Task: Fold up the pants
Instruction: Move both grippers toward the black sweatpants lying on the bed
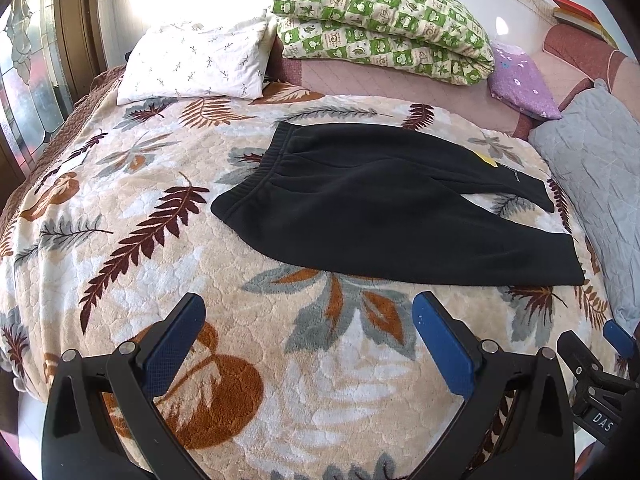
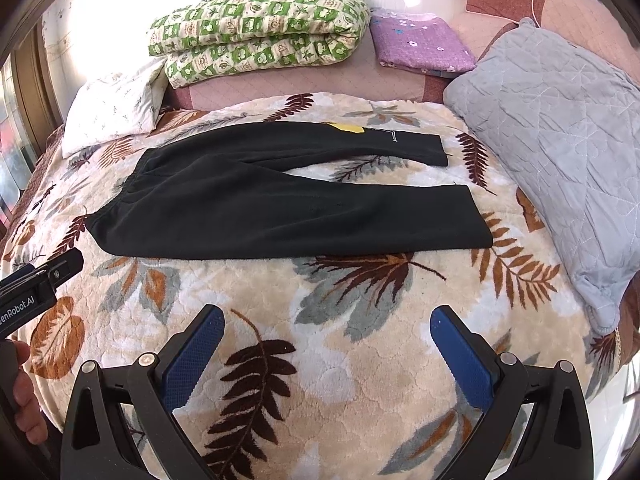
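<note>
Black pants point(image 2: 280, 200) flat on bed blanket point(image 2: 320, 320), legs apart, unfolded. Left tongs point(image 1: 308, 344), right tongs point(image 2: 326, 356) both released, empty. All folding left.

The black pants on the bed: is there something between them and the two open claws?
Nothing visible. Only bare leaf-pattern blanket lies between the right claw and the black pants, and between the left claw and them. The pillows and the folded quilt lie beyond or beside the pants.
</note>
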The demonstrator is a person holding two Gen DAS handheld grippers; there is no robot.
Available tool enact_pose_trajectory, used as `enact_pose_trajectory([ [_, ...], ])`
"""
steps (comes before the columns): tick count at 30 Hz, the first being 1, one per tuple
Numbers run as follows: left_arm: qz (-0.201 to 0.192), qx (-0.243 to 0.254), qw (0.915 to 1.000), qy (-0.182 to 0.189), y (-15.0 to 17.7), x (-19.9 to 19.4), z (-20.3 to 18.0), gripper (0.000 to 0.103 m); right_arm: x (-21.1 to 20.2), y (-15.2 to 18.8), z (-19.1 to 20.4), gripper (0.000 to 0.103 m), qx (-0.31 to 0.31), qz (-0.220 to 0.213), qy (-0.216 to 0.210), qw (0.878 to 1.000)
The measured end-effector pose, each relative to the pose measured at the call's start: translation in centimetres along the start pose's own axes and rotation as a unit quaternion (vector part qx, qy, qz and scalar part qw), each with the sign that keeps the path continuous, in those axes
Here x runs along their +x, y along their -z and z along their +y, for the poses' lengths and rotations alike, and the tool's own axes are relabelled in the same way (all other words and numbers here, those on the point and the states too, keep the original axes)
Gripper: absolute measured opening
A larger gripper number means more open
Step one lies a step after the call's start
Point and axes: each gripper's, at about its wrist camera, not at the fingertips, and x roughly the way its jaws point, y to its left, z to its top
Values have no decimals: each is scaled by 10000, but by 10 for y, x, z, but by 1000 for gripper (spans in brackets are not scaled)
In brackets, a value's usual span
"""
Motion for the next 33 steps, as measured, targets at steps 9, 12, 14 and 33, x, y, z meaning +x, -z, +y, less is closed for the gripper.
enact_pose_trajectory([
  [9, 56, 36, 10000, 4, -11, 12, -8, 103, 9, -11, -2, 103, -84, 18, -51, 9999],
  [12, 84, 56, 9999, -1, -14, 17, -12, 103, 13, -15, -1, 103, -134, 16, -65, 9999],
  [14, 101, 71, 9999, -3, -15, 20, -13, 103, 17, -18, 0, 103, -150, 28, -95, 9998],
  [33, 239, 177, 9995, -104, -24, 40, -29, 103, 37, -32, -10, 103, -82, 86, -229, 9997],
])
